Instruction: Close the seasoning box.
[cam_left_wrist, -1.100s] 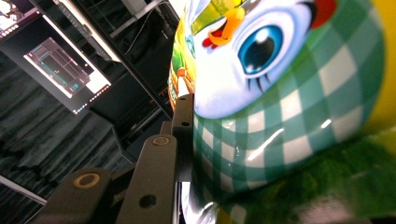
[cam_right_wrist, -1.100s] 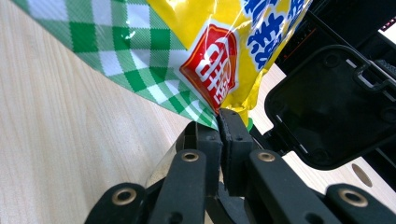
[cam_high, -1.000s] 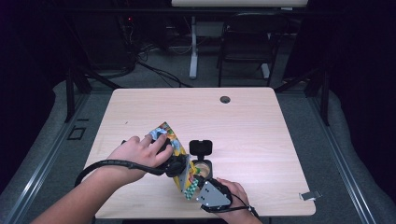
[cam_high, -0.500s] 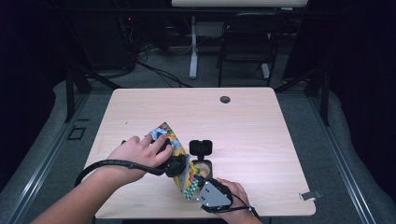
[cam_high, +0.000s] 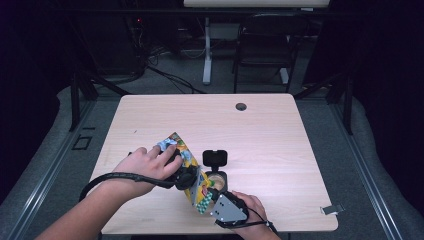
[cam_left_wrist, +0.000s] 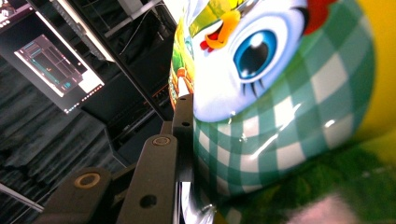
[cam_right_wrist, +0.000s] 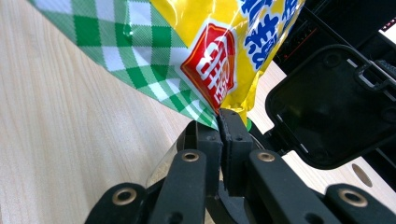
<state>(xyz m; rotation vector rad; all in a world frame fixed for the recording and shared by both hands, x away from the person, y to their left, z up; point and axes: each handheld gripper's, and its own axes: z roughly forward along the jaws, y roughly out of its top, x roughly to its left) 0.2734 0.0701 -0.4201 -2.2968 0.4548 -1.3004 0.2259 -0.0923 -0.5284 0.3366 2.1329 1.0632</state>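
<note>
A yellow snack bag (cam_high: 192, 182) with a green check pattern hangs tilted above the table's front edge, held between both grippers. My left gripper (cam_high: 186, 176) grips its middle from the left; in the left gripper view one jaw presses flat on the bag (cam_left_wrist: 289, 107) and the other is hidden behind it. My right gripper (cam_high: 211, 198) is shut on the bag's lower corner (cam_right_wrist: 205, 70), jaws pinched together (cam_right_wrist: 219, 119). Just beyond stands a small container (cam_high: 218, 178) with pale contents, its black lid (cam_high: 215, 158) flipped open.
The black lid (cam_right_wrist: 327, 107) and the container's clear rim (cam_right_wrist: 163, 163) lie close behind the right jaws. The wooden table (cam_high: 280, 140) has a round cable hole (cam_high: 241, 106) at the back. A small metal clip (cam_high: 331, 209) lies near the front right corner.
</note>
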